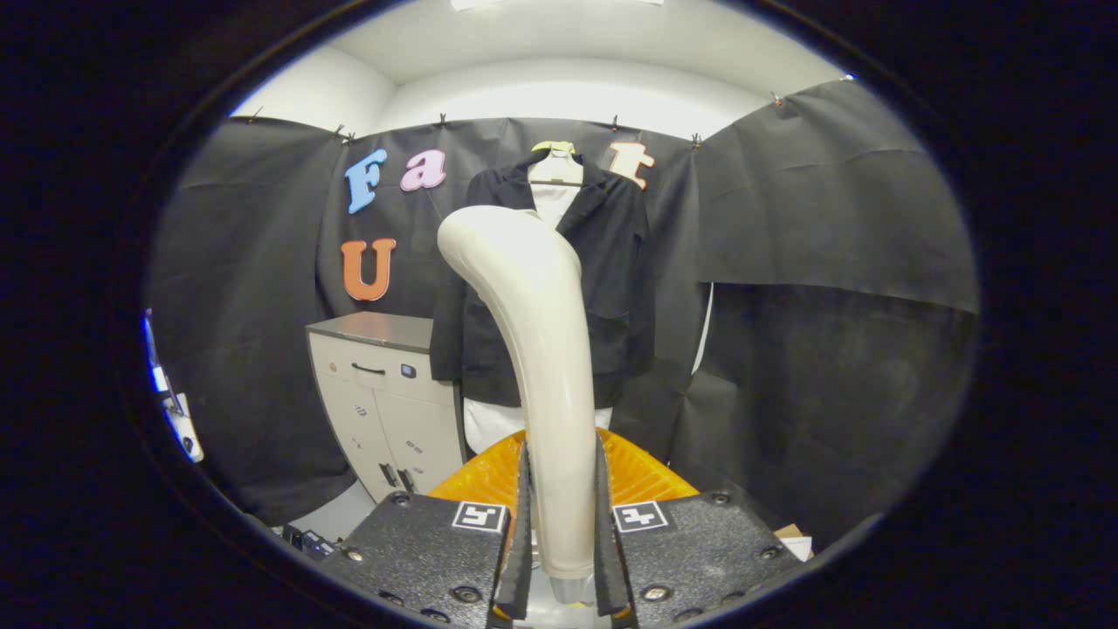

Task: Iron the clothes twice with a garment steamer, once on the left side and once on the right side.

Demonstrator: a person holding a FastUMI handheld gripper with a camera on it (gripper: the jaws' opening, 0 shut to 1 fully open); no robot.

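Two fingers of our gripper point(561, 533) press on the steamer point(541, 349), one against each side of its cream handle, so we have it clamped between them. From the grip the handle rises straight ahead at twelve o'clock and curves over toward eleven o'clock at its top. Behind the handle, just past the fingers, we see an orange ribbed part point(642, 476); we cannot tell what it belongs to.

Beyond the steamer, at twelve o'clock, the black jacket point(611, 279) hangs on a hanger point(556, 166) over a white shirt point(552, 203), against the black cloth wall point(830, 262). The steamer's head overlaps the jacket's left half in our view, though we cannot tell whether they touch. The jacket's right half shows uncovered at one o'clock.

At ten o'clock, just beside the jacket's sleeve, stands a pale cabinet point(384, 402) with a grey top. The cloth wall runs around us from nine to three o'clock, with a white ceiling point(568, 44) above.
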